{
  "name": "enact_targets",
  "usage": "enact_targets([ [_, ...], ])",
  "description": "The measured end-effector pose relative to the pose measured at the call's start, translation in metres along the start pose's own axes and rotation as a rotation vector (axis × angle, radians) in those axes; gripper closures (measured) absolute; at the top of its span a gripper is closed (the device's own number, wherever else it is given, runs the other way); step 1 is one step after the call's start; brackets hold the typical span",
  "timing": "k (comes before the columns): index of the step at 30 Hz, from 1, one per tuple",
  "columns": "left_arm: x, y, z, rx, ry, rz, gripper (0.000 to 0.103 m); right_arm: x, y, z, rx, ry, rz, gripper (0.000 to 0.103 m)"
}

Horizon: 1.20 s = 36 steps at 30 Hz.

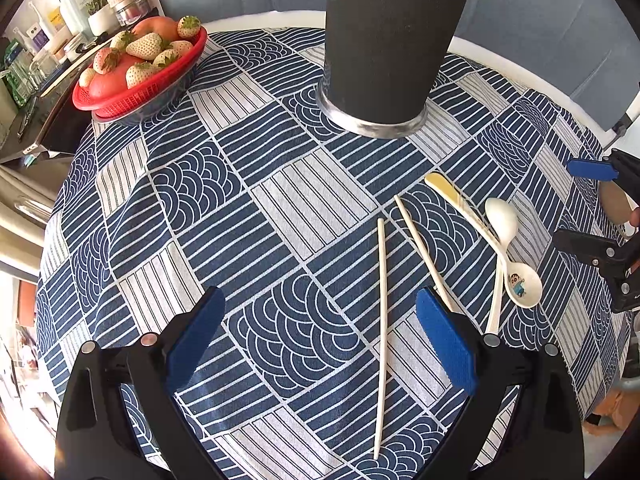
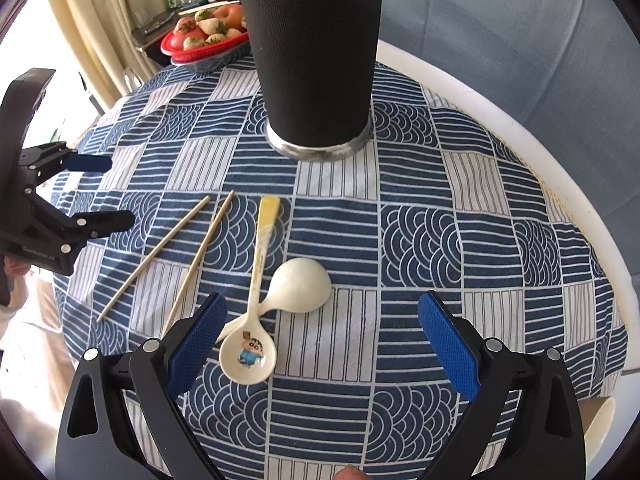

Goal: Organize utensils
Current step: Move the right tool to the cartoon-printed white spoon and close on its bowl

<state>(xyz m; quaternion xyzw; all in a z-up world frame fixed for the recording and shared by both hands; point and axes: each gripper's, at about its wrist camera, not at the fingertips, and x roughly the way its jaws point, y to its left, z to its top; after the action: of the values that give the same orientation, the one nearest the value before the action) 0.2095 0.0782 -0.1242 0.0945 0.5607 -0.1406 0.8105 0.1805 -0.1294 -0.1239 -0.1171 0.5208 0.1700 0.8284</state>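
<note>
A black utensil holder [image 1: 390,44] stands at the far side of the table and also shows in the right wrist view [image 2: 316,68], with chopstick tips sticking out of it. Two loose chopsticks [image 1: 382,276] [image 2: 154,258] lie on the patterned cloth. A cartoon spoon [image 2: 248,354] [image 1: 522,282] and a plain white spoon [image 2: 300,286] [image 1: 502,220] lie crossed beside them. My left gripper [image 1: 320,344] is open and empty above the cloth, just left of the chopsticks. My right gripper [image 2: 322,344] is open and empty, low over the spoons.
A red basket of strawberries and fruit [image 1: 140,72] [image 2: 204,46] sits at the far left of the table. A cluttered shelf with jars [image 1: 60,40] stands beyond it. A blue sofa [image 2: 500,20] lies behind the round table's white rim [image 2: 560,184].
</note>
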Motion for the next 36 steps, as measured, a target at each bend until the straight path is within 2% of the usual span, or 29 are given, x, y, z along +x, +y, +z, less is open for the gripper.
enact_targets([
  [12, 0.010, -0.012, -0.007, 0.036, 0.034, 0.014, 0.009, 0.035, 0.014, -0.038, 0.021, 0.111, 0.024, 0.014],
  [14, 0.010, -0.015, -0.007, 0.039, 0.039, 0.013, 0.009, 0.040, 0.016, -0.042, 0.013, 0.121, 0.015, 0.037],
  [16, 0.011, -0.017, -0.006, 0.046, 0.039, 0.008, 0.009, 0.038, 0.015, -0.044, 0.026, 0.101, 0.009, 0.040],
  [20, 0.011, -0.023, -0.004, 0.062, 0.035, 0.009, 0.009, 0.036, 0.013, -0.052, 0.021, 0.064, 0.018, 0.036],
  [22, 0.010, -0.026, -0.003, 0.068, 0.036, 0.008, 0.009, 0.035, 0.012, -0.053, 0.016, 0.066, 0.015, 0.038],
  [24, 0.009, -0.028, -0.001, 0.079, 0.033, 0.007, 0.009, 0.031, 0.009, -0.054, 0.026, 0.051, 0.016, 0.053],
  [25, 0.009, -0.030, -0.001, 0.085, 0.031, 0.009, 0.009, 0.028, 0.006, -0.055, 0.044, 0.045, 0.033, 0.074],
  [26, 0.008, -0.031, 0.000, 0.092, 0.029, 0.011, 0.009, 0.027, 0.002, -0.056, 0.073, 0.050, 0.079, 0.103],
  [27, 0.008, -0.032, 0.000, 0.096, 0.028, 0.013, 0.009, 0.028, -0.002, -0.057, 0.111, 0.065, 0.122, 0.103],
  [36, 0.007, -0.047, 0.005, 0.131, 0.033, 0.011, 0.009, 0.023, 0.000, -0.065, 0.119, 0.073, 0.124, 0.103],
])
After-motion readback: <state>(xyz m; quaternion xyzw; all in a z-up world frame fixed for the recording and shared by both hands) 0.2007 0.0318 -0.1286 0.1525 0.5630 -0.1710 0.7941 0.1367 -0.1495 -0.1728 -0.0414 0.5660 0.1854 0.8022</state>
